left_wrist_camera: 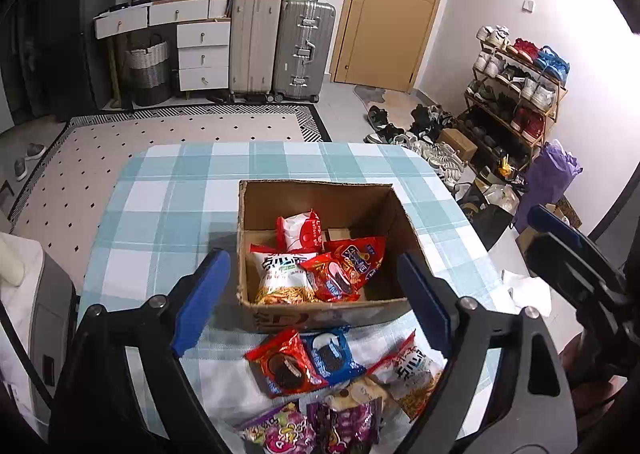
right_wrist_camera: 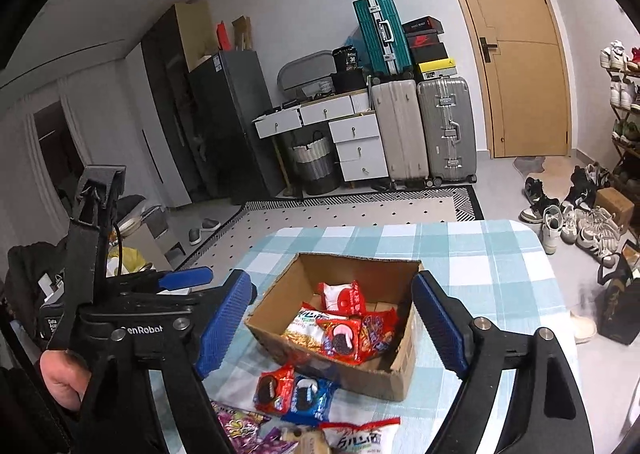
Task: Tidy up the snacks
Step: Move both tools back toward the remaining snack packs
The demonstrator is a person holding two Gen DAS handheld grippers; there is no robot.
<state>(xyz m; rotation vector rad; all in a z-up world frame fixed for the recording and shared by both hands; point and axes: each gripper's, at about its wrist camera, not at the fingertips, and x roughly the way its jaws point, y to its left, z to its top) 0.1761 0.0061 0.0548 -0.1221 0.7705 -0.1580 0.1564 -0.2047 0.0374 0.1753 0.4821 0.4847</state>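
Sitting near the middle of the checked tablecloth (left_wrist_camera: 168, 190), the open cardboard box (left_wrist_camera: 320, 198) already holds part of the haul: a white-and-red pouch (left_wrist_camera: 300, 230) leaning toward the back, a white noodle-snack bag (left_wrist_camera: 280, 274) at the front left, a red Oreo packet (left_wrist_camera: 330, 278) lying on top, and a red-and-blue packet (left_wrist_camera: 360, 254) beside it. By the look of it the job is roughly half done.

Several packets are left on the table in front of the box: a red cookie packet (left_wrist_camera: 284, 366) and a blue Oreo packet (left_wrist_camera: 330, 354) touching each other, a second white noodle-snack bag (left_wrist_camera: 412, 370) to their right, and two purple candy bags (left_wrist_camera: 312, 426) nearest the camera, with a pale wrapper between them that is too hidden to name.

All the packets are glossy, crinkled film with crimped ends, soft and irregular. The box is plain brown corrugated board with ragged top edges and no flaps standing. The cloth looks smooth and flat.

The left gripper (left_wrist_camera: 316, 302) has its blue ribbed pads spread wide with nothing between them, framing the box. The right gripper (right_wrist_camera: 334, 330) is likewise wide apart and empty, aimed at the box from the other side.
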